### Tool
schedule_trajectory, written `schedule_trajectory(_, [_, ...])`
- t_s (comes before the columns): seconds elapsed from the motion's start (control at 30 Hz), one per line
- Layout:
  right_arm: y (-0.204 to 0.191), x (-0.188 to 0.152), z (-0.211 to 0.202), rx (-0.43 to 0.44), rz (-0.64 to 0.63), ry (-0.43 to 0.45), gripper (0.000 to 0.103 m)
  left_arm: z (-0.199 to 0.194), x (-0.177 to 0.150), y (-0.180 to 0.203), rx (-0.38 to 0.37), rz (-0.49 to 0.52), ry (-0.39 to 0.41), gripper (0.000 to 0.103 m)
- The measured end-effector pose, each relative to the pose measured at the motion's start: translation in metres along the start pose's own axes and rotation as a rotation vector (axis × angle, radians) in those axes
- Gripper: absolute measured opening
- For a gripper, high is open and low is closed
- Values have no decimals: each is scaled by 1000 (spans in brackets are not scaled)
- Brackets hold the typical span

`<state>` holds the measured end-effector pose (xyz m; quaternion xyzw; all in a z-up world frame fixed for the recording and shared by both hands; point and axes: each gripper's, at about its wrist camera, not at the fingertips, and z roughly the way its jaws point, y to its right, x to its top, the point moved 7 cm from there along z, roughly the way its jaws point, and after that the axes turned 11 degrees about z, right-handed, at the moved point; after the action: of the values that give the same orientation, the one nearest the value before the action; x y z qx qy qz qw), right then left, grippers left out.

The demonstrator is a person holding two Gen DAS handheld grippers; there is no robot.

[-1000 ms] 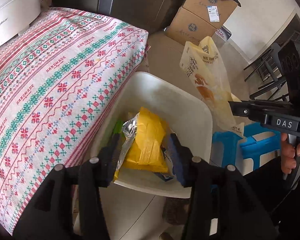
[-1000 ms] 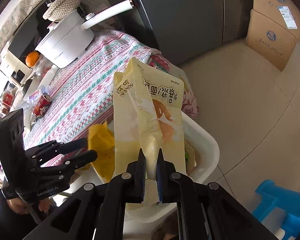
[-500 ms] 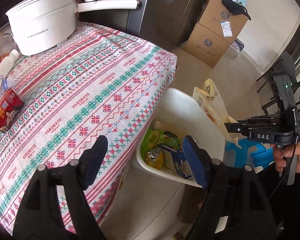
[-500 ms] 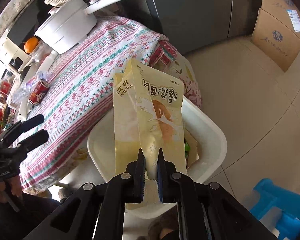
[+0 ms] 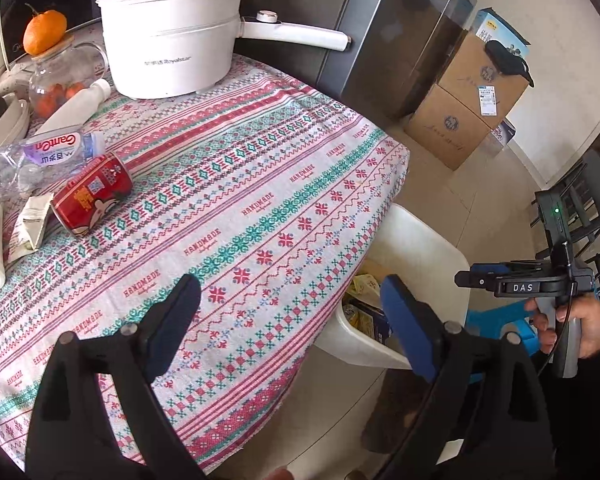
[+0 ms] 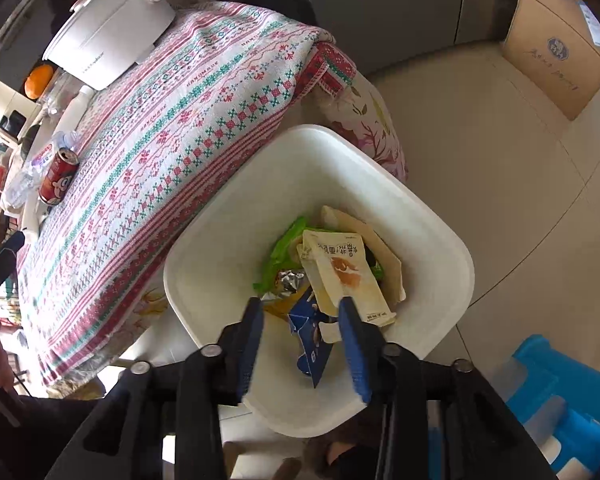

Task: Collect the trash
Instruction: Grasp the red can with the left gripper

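Left wrist view: the left gripper (image 5: 288, 308) hangs over the patterned red, green and white woven tablecloth (image 5: 228, 200), its blue-padded jaws spread wide with nothing between them; they have just been opening. At ten o'clock on the cloth lies a red drink can (image 5: 92, 200) on its side, with a crushed clear plastic bottle (image 5: 40, 156) touching it at eleven o'clock and a small pale wrapper (image 5: 30, 226) just beside it at nine. A white electric pot with a long handle (image 5: 172, 52) stands at twelve o'clock, an orange (image 5: 45, 32) on a glass jar to its left. At three o'clock the white plastic bin (image 5: 416, 288) sits beside the table edge, partly hidden by the cloth. The right gripper (image 5: 466, 278) is held over it by a hand (image 5: 576, 320).

Right wrist view: the right gripper (image 6: 300, 332) points down into the white plastic bin (image 6: 228, 264), jaws parted and released, having just been opening. The pale yellow snack bag (image 6: 344, 276) lies loose inside the bin at twelve o'clock from the jaws, on top of a green wrapper (image 6: 284, 248), silver foil (image 6: 290, 280) and a blue carton (image 6: 310, 328). A blue plastic stool (image 6: 556, 408) stands at four o'clock, a brown cardboard box (image 6: 556, 48) at one o'clock.
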<state>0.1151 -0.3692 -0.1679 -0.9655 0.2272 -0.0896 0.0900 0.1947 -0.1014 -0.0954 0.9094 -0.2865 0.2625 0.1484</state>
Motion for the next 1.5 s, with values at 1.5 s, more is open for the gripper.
schedule_trajectory(1.5, [-172,68,17,37,-207,81,77,97,28,-164,267,284,-328,70])
